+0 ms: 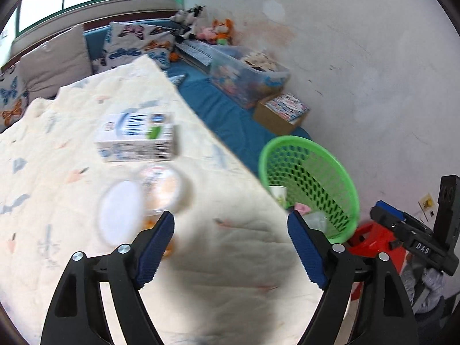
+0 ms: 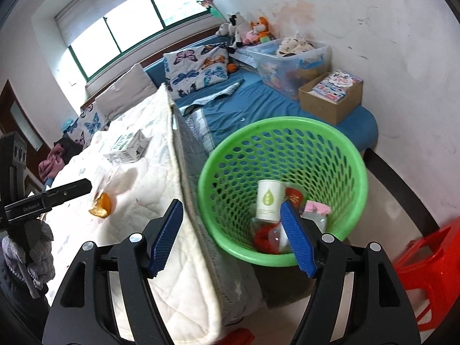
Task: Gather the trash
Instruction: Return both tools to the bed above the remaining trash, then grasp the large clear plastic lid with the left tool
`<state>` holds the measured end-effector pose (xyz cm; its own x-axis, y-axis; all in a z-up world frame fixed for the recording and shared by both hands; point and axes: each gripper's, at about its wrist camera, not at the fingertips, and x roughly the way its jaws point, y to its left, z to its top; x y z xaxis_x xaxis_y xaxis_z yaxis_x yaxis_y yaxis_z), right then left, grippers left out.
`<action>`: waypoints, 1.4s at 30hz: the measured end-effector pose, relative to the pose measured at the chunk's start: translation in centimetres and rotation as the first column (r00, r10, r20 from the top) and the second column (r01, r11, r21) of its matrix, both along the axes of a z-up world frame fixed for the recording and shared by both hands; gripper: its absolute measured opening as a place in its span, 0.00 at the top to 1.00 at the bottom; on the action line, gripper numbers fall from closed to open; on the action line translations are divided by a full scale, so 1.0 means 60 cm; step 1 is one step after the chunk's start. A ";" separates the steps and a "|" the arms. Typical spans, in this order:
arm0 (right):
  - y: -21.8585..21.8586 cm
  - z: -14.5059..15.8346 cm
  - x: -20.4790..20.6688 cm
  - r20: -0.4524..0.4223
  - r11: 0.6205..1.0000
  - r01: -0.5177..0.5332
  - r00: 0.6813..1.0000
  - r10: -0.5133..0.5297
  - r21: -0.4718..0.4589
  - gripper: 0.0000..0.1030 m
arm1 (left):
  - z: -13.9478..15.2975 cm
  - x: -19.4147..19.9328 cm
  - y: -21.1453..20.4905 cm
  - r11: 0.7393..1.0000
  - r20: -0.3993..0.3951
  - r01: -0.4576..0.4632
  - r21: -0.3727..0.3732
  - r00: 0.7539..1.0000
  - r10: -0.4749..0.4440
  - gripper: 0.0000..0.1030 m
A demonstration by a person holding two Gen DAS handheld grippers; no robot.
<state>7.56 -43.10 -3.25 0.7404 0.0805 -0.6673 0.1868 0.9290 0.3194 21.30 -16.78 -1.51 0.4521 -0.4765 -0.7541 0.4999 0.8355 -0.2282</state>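
Left hand-held gripper (image 1: pixel 231 224) agape, carton (image 1: pixel 136 137) lengthwise sideways

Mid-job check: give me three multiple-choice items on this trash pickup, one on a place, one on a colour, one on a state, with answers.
1. Where is the paper cup?
A. on the quilt
B. in the basket
C. on the stool

2. What colour is the basket?
A. green
B. red
C. blue

3. How is the left gripper?
A. shut on the carton
B. shut, empty
C. open, empty

Answers: 1 B, the cup stands among the trash inside the mesh wall. 2 A, rim and mesh are bright green. 3 C, the pads stand wide apart over bare quilt.
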 end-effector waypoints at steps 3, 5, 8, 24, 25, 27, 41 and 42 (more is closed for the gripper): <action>0.015 0.002 0.007 0.000 1.000 -0.020 1.000 0.020 0.000 0.31 | 0.001 0.014 0.038 0.999 0.017 -0.031 0.012 0.999 0.031 0.19; 0.024 0.004 0.013 0.000 0.999 -0.035 0.999 0.035 0.002 0.31 | -0.003 0.023 0.064 0.999 0.020 -0.035 0.020 0.999 0.034 0.15; 0.039 0.008 0.024 0.001 0.998 -0.055 0.998 0.055 0.001 0.31 | -0.013 0.038 0.096 0.999 0.007 -0.032 0.023 0.999 0.032 0.12; 0.119 0.008 0.080 -0.014 0.988 -0.154 0.988 0.154 -0.009 0.28 | -0.077 0.108 0.145 0.997 -0.103 -0.019 -0.077 0.995 0.011 0.09; 0.122 0.008 0.082 -0.013 0.988 -0.156 0.988 0.156 -0.010 0.28 | -0.078 0.108 0.145 0.997 -0.105 -0.017 -0.080 0.994 0.008 0.09; 0.129 0.007 0.088 -0.015 0.986 -0.165 0.986 0.164 -0.011 0.28 | -0.079 0.111 0.144 0.996 -0.111 -0.016 -0.087 0.994 0.006 0.09; 0.146 0.001 0.104 -0.028 0.982 -0.188 0.982 0.188 -0.007 0.27 | -0.090 0.124 0.141 0.994 -0.136 -0.001 -0.109 0.991 -0.013 0.09; 0.146 0.001 0.104 -0.027 0.982 -0.189 0.982 0.189 -0.006 0.27 | -0.091 0.126 0.140 0.994 -0.138 -0.003 -0.106 0.990 -0.012 0.09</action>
